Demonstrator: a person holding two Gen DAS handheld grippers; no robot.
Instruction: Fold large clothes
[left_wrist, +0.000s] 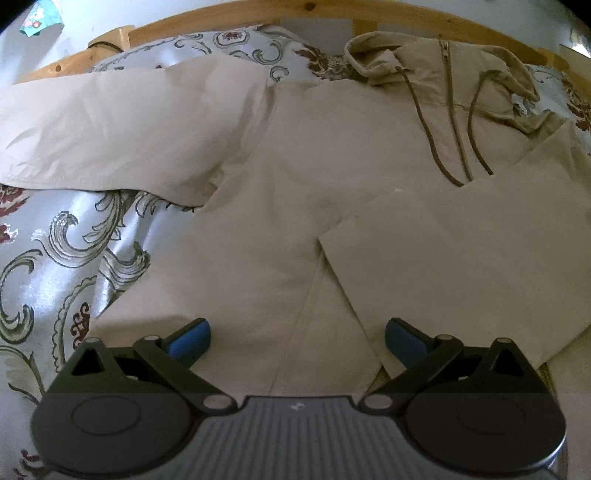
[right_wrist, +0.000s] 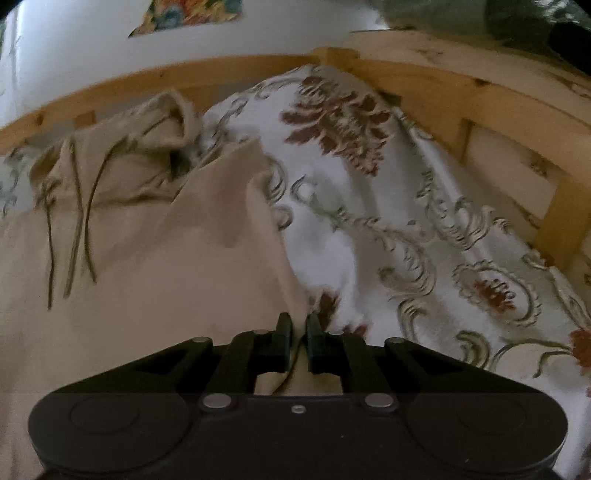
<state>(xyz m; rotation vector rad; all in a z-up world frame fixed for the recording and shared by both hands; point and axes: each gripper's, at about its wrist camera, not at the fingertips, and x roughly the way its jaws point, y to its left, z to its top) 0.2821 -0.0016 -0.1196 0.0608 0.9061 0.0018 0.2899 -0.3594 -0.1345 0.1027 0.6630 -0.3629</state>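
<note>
A beige hooded jacket (left_wrist: 280, 192) lies front up on a bed, its hood (left_wrist: 443, 62) and dark drawstrings at the far end. One sleeve (left_wrist: 110, 122) stretches out to the left. The other sleeve (left_wrist: 461, 251) is folded across the body. My left gripper (left_wrist: 297, 341) hovers open over the jacket's lower part, its blue pads wide apart with nothing between them. In the right wrist view the jacket (right_wrist: 147, 277) fills the left half. My right gripper (right_wrist: 298, 332) is shut on the jacket's right edge, a fold of cloth running between the fingers.
A shiny floral bedspread (left_wrist: 55, 240) (right_wrist: 388, 221) covers the bed around the jacket. A wooden bed frame (left_wrist: 221, 22) (right_wrist: 480, 107) rims the far side and the right side, with a pale wall (right_wrist: 92, 55) behind it.
</note>
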